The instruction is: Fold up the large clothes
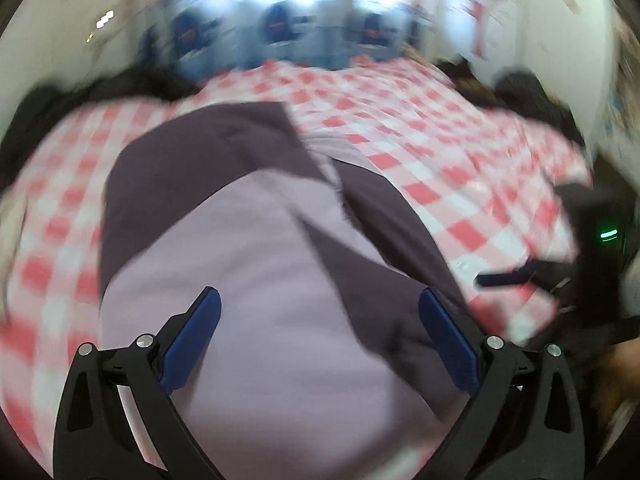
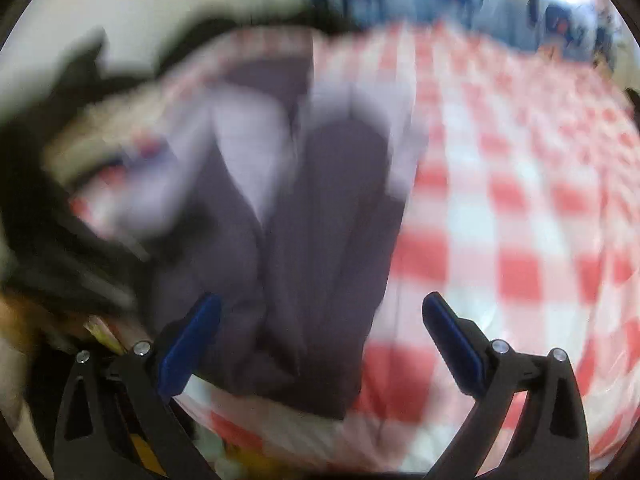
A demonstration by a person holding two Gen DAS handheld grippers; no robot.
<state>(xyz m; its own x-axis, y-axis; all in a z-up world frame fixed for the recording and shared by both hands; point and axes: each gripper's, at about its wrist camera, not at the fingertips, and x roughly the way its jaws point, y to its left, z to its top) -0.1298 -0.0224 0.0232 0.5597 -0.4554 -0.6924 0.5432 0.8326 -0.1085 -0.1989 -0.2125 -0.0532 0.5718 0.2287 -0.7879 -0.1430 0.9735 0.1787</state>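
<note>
Left tool [image 1: 320, 304]: spread wide; nothing between the blue pads [image 1: 192, 340]. It hangs above the garment, no contact visible.
Right tool [image 2: 322, 312]: spread wide; nothing gripped. Its left pad [image 2: 190, 346] sits over the dark near end of the garment, its right pad over bare cloth. Whether either pad touches cannot be told.
Garment [image 1: 256, 264]: large, two-toned, dark purple-grey outside with pale lilac panels. It lies on the table, partly folded, with a dark flap crossing the lilac area in the left wrist view.
Garment, right wrist view [image 2: 288, 216]: runs away from the camera as long dark folds; lilac parts lie at the far end. The near edge ends just short of the table's front.
Table [image 1: 460, 152]: covered with a red and white checked cloth; the garment occupies its left part in the right wrist view.
Other tool seen from the left wrist [image 1: 592, 240]: dark body with a green light at the right edge, over the table.
Image quality: both views motion-blurred; fine seams and edges cannot be read.
</note>
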